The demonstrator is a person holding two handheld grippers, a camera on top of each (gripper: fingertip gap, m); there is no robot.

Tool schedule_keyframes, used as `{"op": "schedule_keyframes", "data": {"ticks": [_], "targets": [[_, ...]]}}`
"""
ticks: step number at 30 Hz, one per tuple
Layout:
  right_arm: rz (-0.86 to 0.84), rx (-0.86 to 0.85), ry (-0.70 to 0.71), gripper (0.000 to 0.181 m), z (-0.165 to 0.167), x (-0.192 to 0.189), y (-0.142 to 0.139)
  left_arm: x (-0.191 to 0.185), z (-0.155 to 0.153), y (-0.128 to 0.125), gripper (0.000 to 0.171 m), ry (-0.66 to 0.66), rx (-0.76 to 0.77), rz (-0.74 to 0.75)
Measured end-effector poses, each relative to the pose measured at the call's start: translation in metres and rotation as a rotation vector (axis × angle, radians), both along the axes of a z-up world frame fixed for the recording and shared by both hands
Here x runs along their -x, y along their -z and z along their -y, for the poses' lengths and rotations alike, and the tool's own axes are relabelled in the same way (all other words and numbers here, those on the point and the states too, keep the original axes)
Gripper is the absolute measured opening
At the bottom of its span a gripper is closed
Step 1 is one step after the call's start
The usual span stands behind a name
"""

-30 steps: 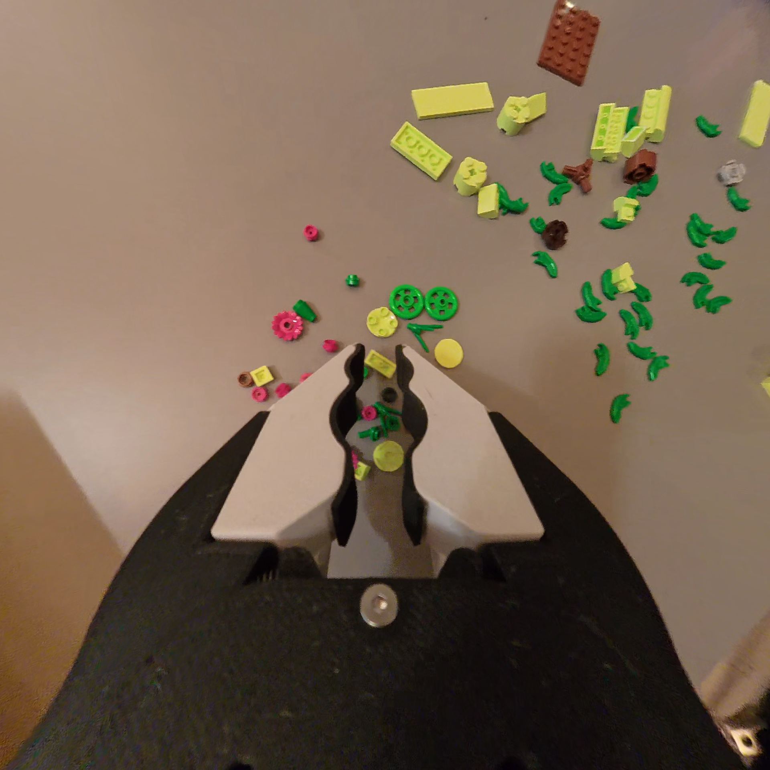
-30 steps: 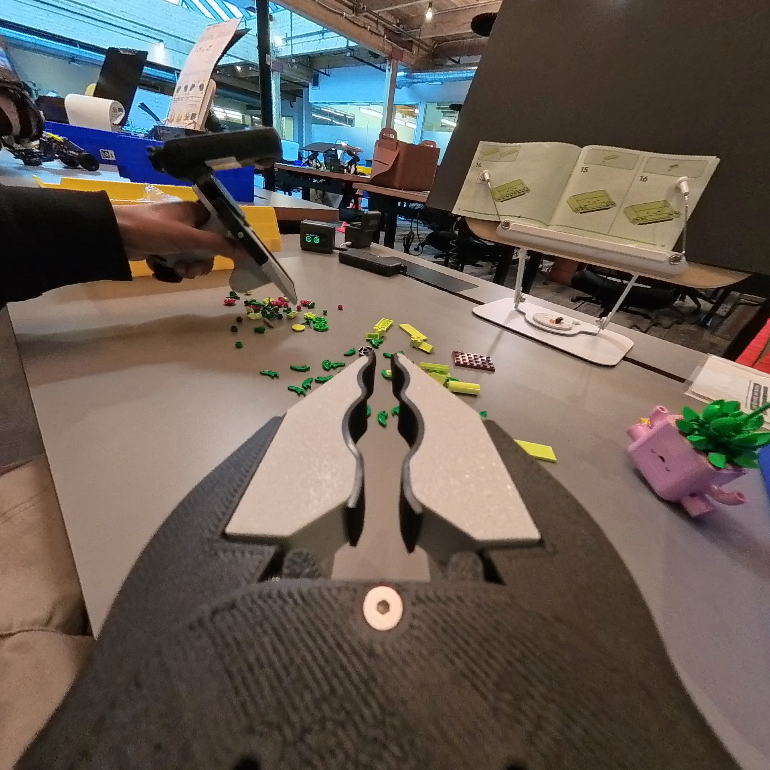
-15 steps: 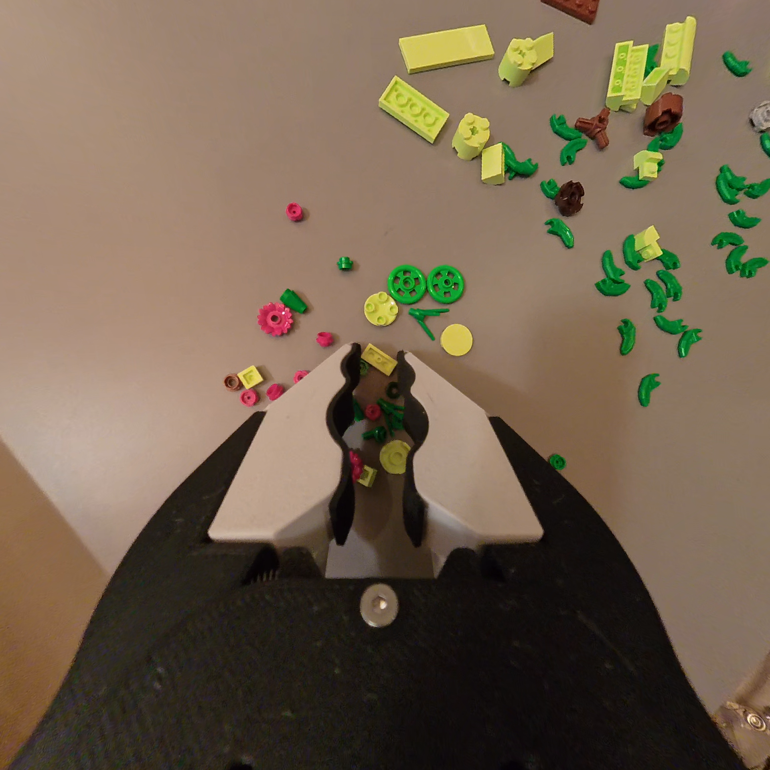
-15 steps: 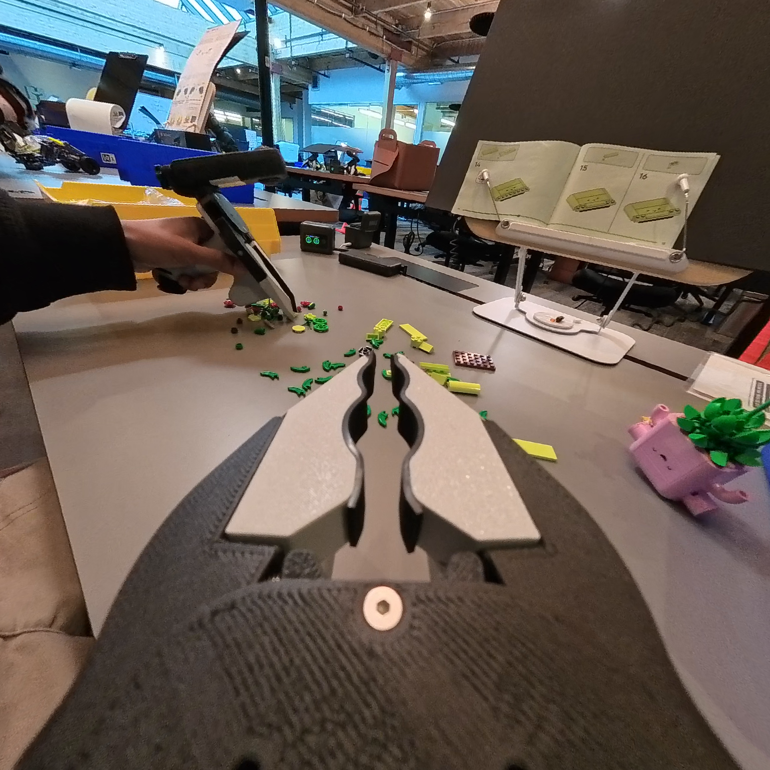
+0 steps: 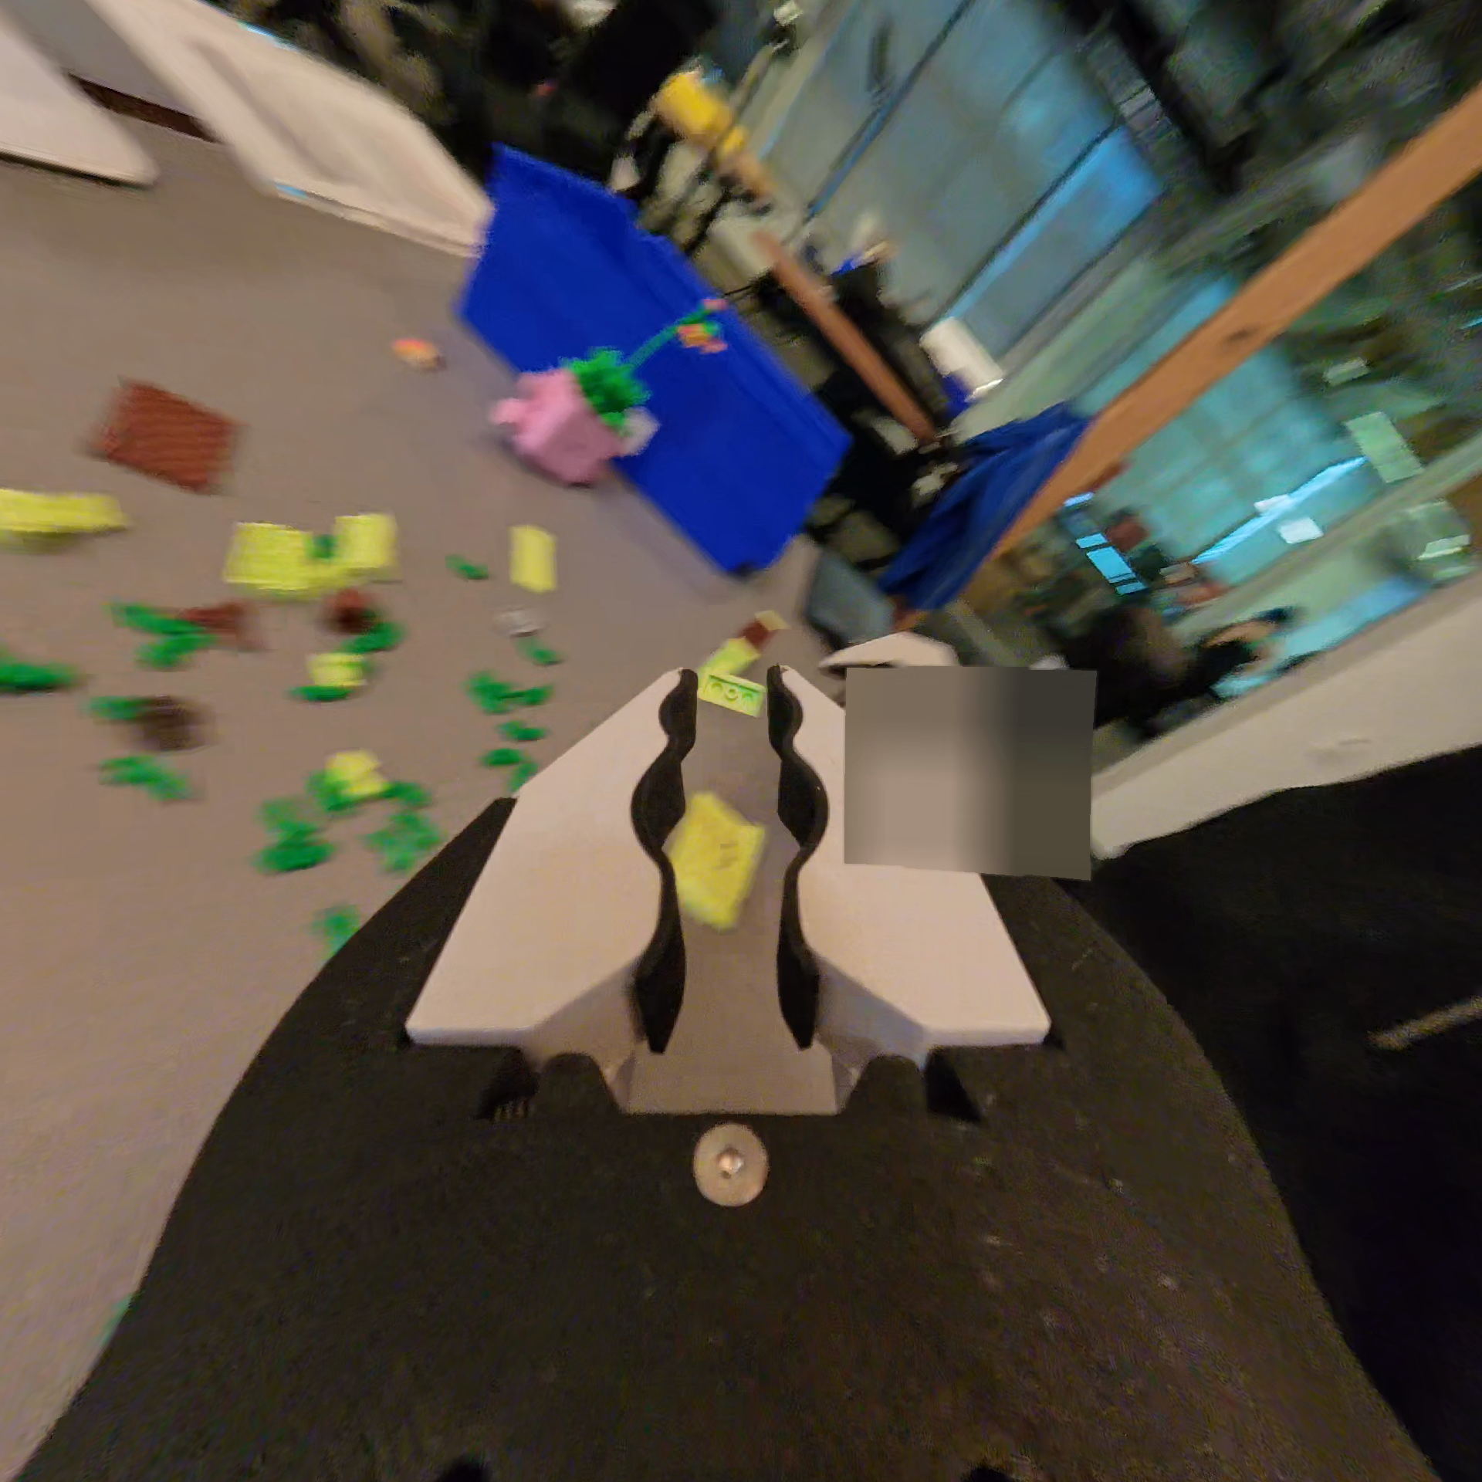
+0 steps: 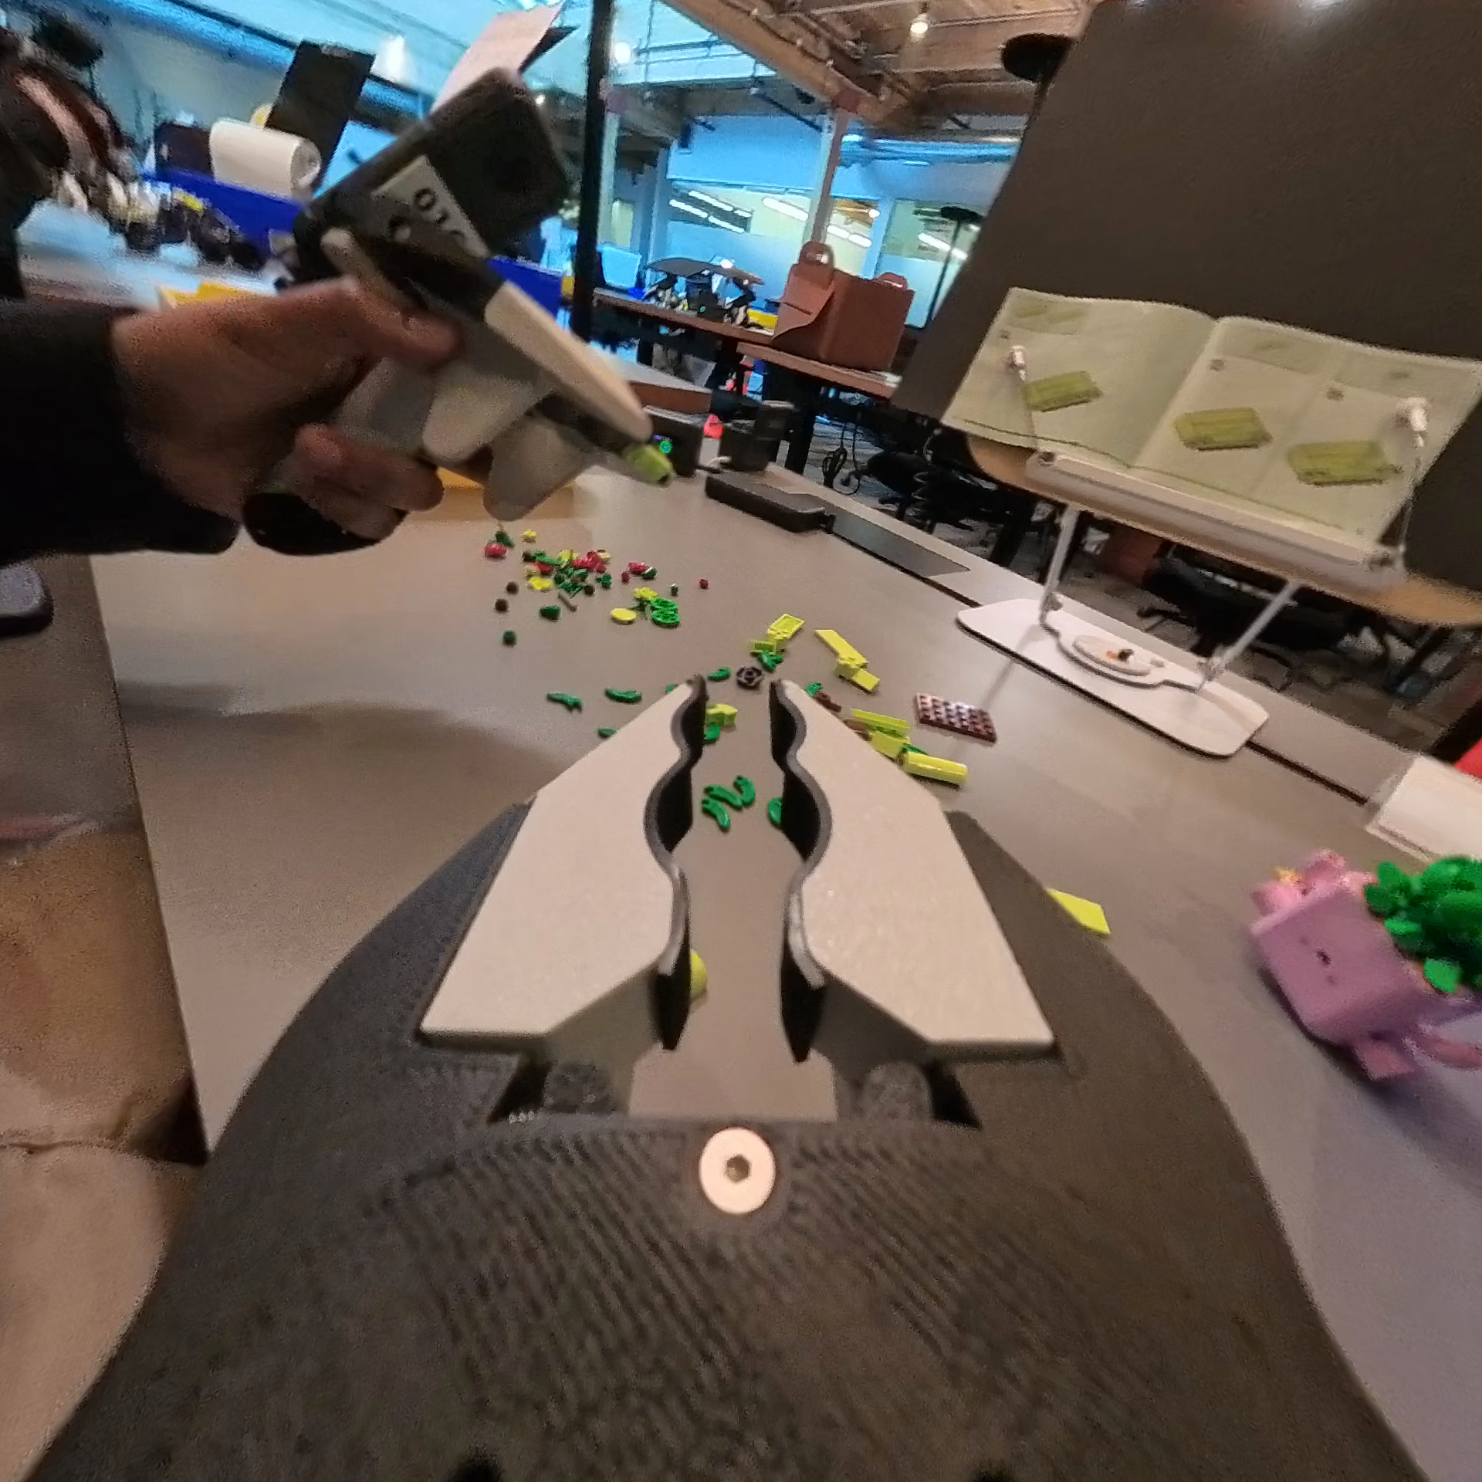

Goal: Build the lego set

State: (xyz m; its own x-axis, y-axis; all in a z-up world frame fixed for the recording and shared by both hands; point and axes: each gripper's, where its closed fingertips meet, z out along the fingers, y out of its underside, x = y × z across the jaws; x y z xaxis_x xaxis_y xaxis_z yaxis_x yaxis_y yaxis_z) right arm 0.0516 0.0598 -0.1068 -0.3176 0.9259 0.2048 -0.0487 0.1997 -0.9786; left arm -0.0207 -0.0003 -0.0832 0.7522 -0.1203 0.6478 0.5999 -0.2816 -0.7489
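Note:
My left gripper (image 5: pixel 731 683) is shut on a small lime plate (image 5: pixel 730 694) and holds it in the air above the grey table (image 5: pixel 240 1002). The right wrist view shows it raised at upper left (image 6: pixel 648 453), in a person's hand, with the lime piece (image 6: pixel 651 463) at its tip. My right gripper (image 6: pixel 738 691) is empty, its jaws a narrow gap apart, low over green leaf pieces (image 6: pixel 726 802). Loose lime bricks (image 6: pixel 906 746), a brown plate (image 6: pixel 956 716) and a scatter of small red, green and yellow parts (image 6: pixel 577 569) lie on the table.
A pink pot with a green plant (image 6: pixel 1363 970) stands at the right, and a lime tile (image 6: pixel 1079 910) lies near it. An open instruction booklet (image 6: pixel 1203 425) rests on a white stand at the back right. A blue bin (image 5: pixel 641 353) stands behind the pot. One gripper's finger ends stand about 11 cm off the other's.
My left gripper has closed on the small lime plate, lifted off the pile of small parts and swung up and toward the right. My right gripper's jaws have parted slightly.

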Motion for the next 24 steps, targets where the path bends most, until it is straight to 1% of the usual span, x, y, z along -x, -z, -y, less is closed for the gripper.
{"op": "schedule_keyframes", "data": {"ticks": [3,5,7,11,13,17,21,24], "targets": [[-0.021,-0.127,-0.025,0.015,0.018,-0.002,0.004,-0.049,-0.012,-0.013,0.016,0.143,-0.128,0.228],[-0.052,-0.192,-0.052,0.015,0.031,-0.005,0.004,-0.068,-0.017,-0.017,0.016,0.205,-0.193,0.378],[-0.095,-0.227,-0.063,0.016,0.040,-0.010,0.000,-0.079,-0.020,-0.012,0.016,0.245,-0.205,0.468],[-0.141,-0.268,-0.051,0.017,0.044,-0.013,-0.002,-0.094,-0.018,0.009,0.016,0.288,-0.126,0.495],[-0.148,-0.275,-0.062,0.018,0.047,-0.015,-0.002,-0.095,-0.016,0.017,0.016,0.278,-0.090,0.495],[-0.158,-0.288,-0.084,0.016,0.053,-0.017,-0.003,-0.099,-0.012,0.021,0.016,0.294,-0.077,0.544],[-0.158,-0.310,-0.104,0.007,0.059,-0.019,-0.001,-0.105,-0.011,0.022,0.016,0.317,-0.088,0.599],[-0.158,-0.320,-0.107,0.006,0.060,-0.020,-0.001,-0.104,-0.012,0.021,0.015,0.315,-0.110,0.605]]}}
